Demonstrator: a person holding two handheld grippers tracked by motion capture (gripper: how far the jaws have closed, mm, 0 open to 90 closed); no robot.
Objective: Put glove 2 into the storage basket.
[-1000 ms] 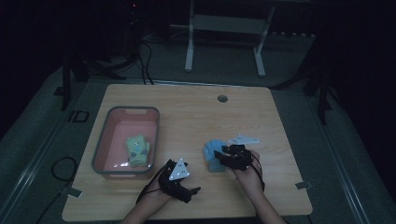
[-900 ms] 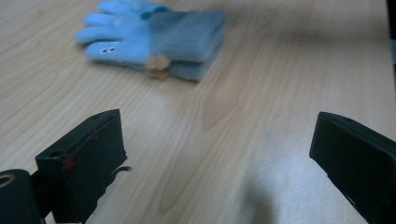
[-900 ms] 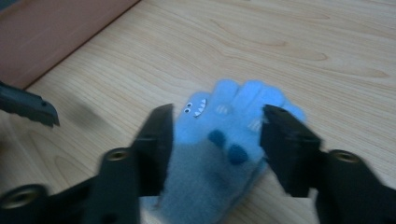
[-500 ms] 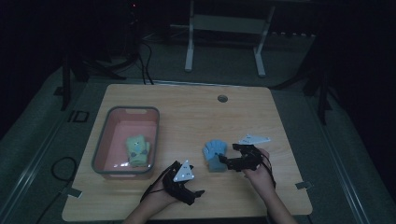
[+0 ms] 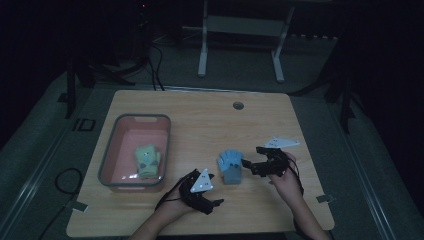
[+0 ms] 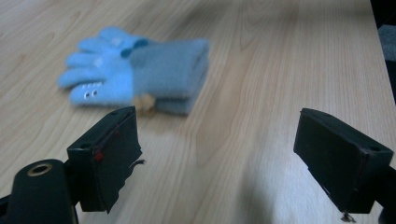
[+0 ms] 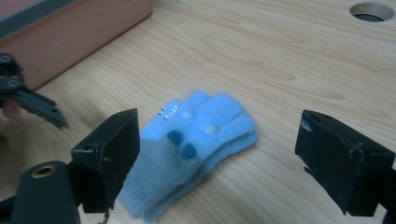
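Observation:
A pair of light blue gloves (image 5: 230, 166) lies stacked flat on the wooden table (image 5: 200, 125), front centre. My right gripper (image 5: 248, 166) sits just right of them, pointing at them. Its jaws have just been opening and stand open, off the gloves (image 7: 196, 140), which lie low between and beyond them. My left gripper (image 5: 212, 189) rests at the front, left of the gloves (image 6: 140, 77). It is open and its jaws have just been closing a little with nothing between them. A green glove (image 5: 146, 160) lies in the pink bin (image 5: 107, 155).
The bin stands at the table's left, and its wall (image 7: 70, 32) rises beyond the left gripper (image 7: 28, 93) in the right gripper view. A cable hole (image 5: 238, 105) sits at the table's far middle. Dark floor and a stand's legs (image 5: 202, 55) lie beyond the table.
My right gripper has drawn back to the right, off the blue gloves, which now lie free on the table. The left hand has hardly moved.

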